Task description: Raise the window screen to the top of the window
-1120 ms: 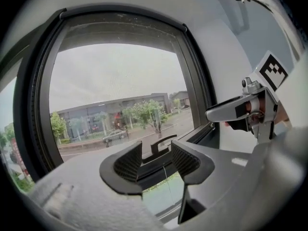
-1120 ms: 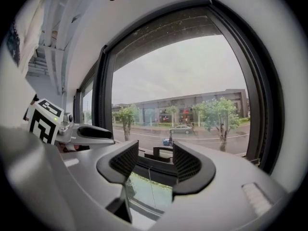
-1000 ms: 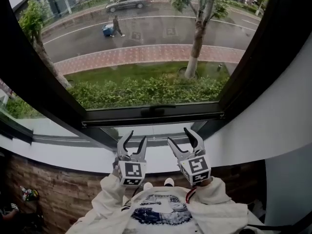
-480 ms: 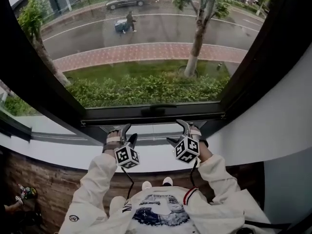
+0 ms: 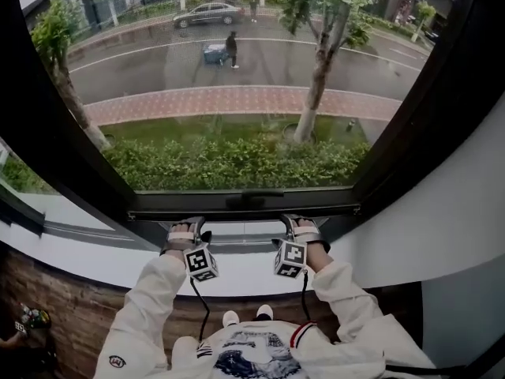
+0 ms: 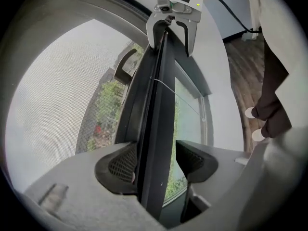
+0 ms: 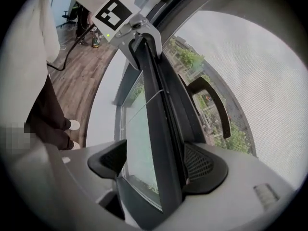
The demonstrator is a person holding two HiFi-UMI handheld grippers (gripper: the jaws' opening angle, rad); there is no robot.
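Large black-framed window (image 5: 49,140), seen from above and looking onto a street with a green hedge (image 5: 229,160). The fine grey mesh window screen (image 6: 57,90) covers the opening. It is down, with its black bottom bar (image 5: 245,204) low in the window, just above the curved white sill (image 5: 252,265).

The grey two-jaw left gripper (image 5: 187,229) straddles the bar left of centre. In the left gripper view (image 6: 159,160) its jaws are spread and have just been opening. The bar runs between them, with the mesh-side jaw against it and the room-side jaw clear of it.

The grey two-jaw right gripper (image 5: 298,224) straddles the bar right of centre. In the right gripper view (image 7: 159,160) its jaws are spread and have just been closing a little. The bar stands between them, the mesh-side jaw against it and the room-side jaw apart.

The curved black pull handle (image 5: 254,198) sits on the bar, between the two grippers.
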